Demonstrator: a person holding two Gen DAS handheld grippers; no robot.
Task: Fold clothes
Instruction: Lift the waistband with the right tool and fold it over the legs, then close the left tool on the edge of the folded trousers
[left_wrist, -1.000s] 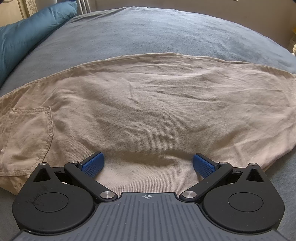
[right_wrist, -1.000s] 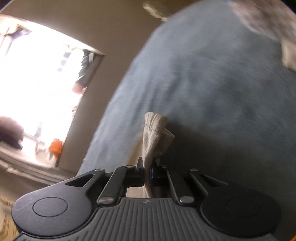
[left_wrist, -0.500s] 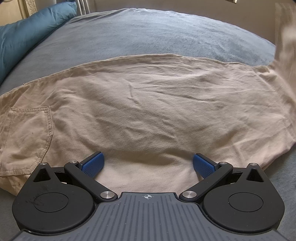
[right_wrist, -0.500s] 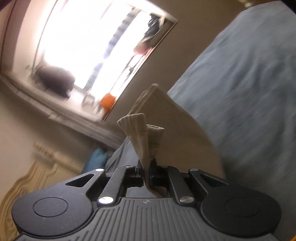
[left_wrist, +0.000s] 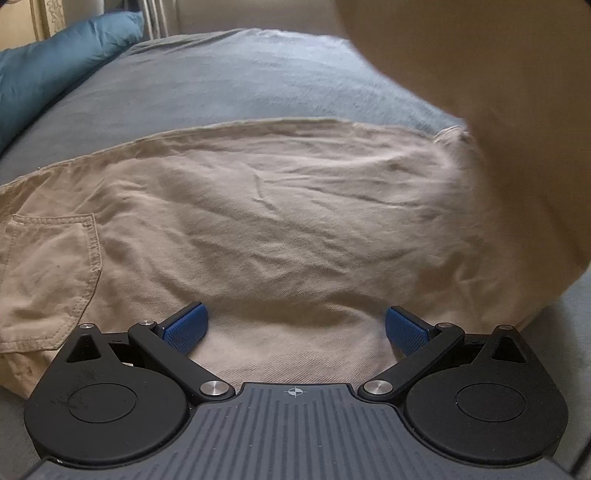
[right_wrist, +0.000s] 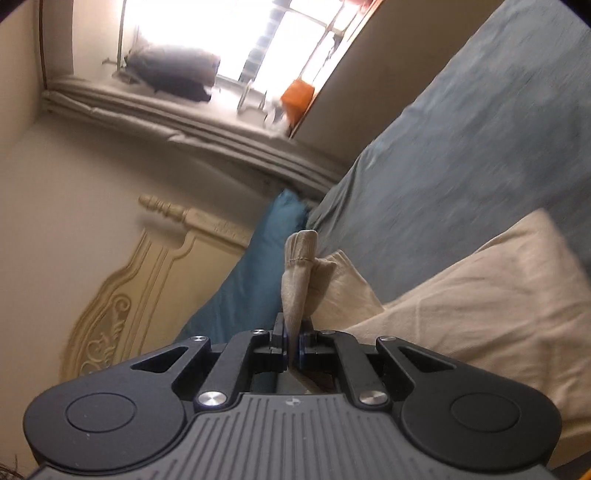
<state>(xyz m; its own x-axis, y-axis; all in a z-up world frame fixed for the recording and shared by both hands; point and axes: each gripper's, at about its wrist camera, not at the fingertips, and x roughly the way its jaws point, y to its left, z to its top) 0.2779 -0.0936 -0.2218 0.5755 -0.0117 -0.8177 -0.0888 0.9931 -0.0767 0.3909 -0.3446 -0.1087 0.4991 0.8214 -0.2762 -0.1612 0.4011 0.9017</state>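
While the left wrist view shows the left gripper (left_wrist: 295, 325) spread wide over beige trousers (left_wrist: 258, 221) lying on one blue-grey bed (left_wrist: 240, 74), only the right view shows the right gripper (right_wrist: 291, 343) pinching their hem, plus one teal pillow (right_wrist: 251, 277).

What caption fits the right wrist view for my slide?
Right gripper shut on the trouser hem, lifting it above the blue bed cover.

black hand-held gripper (left_wrist: 293, 325) with blue ribbed pads (left_wrist: 184, 326), silver screws, grooved grey base
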